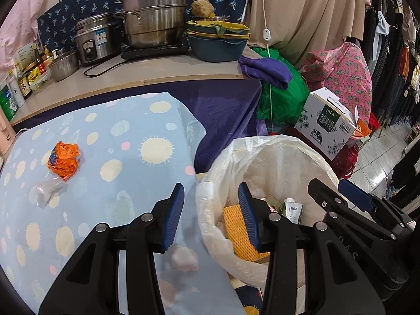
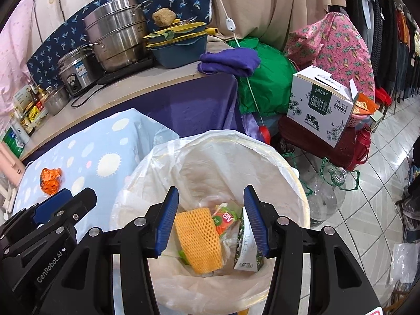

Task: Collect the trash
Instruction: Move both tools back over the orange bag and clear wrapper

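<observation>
- Where the two black grippers with ribbed blue pads hover, both stand apart and empty: left gripper [image 1: 211, 215] straddles the bin rim, right gripper [image 2: 210, 219] hangs over the bin mouth; "GenRobot.AI" is printed on the left one's body.
- White round bin with clear plastic liner [image 2: 288, 168] holds a yellow foam net sleeve [image 2: 198, 239], an orange-green wrapper marked "NB" [image 2: 223, 219] and a small printed carton [image 2: 248, 252].
- Crumpled orange wrapper [image 1: 64, 161] and clear plastic scrap [image 1: 46, 190] lie on the pale blue dotted cloth [image 1: 126, 141].
- Farther off: white milk box with cow print [image 2: 319, 105]; its lettering is unreadable.
</observation>
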Tool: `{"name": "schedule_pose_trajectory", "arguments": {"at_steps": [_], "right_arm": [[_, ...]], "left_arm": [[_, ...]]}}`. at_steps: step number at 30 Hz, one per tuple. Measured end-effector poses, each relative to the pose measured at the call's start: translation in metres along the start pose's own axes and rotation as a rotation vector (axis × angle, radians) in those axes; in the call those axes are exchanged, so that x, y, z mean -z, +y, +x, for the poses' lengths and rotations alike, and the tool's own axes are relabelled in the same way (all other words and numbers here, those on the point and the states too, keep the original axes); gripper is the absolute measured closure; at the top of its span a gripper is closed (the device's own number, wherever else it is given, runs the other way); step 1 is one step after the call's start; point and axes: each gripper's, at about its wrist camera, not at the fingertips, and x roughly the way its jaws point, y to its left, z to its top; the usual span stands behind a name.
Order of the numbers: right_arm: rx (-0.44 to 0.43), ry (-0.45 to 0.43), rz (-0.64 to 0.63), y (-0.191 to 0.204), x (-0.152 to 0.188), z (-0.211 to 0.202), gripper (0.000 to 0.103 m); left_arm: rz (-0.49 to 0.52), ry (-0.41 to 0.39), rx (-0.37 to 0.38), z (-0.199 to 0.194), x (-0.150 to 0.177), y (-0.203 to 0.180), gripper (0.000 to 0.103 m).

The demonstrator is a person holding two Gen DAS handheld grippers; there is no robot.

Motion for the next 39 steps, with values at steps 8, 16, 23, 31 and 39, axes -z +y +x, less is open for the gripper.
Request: {"name": "schedule_pose_trajectory", "arguments": {"at_steps": [8,16,23,31,39], "right_arm": [[-0.031,-0.005,-0.06,0.044,0.001,-0.007,0.052],[-0.078,0.009,-0.127,0.098,0.008,-0.008,0.052],[-0.118,0.027,-0.182,0.149,0.018,-0.006,0.052],[-0.182,0.058,-0.255,0.217,0.029,0.005,0.052],[-0.242,0.061,-0.322,0.284,0.029,0.025,0.044]], "left_arm": [[-0.068,-0.01,-0.035,-0.014,0.005,0.045,0.061],[-0.144,-0.009,-0.101,-0.027,0.015,0.105,0.06],[-0.198,-0.01,-0.156,-0.039,0.025,0.158,0.06],[-0.29,-0.001,-0.229,-0.047,0.042,0.23,0.054],[-0.385,0.017,-0.298,-0.046,0.059,0.298,0.048]]}}
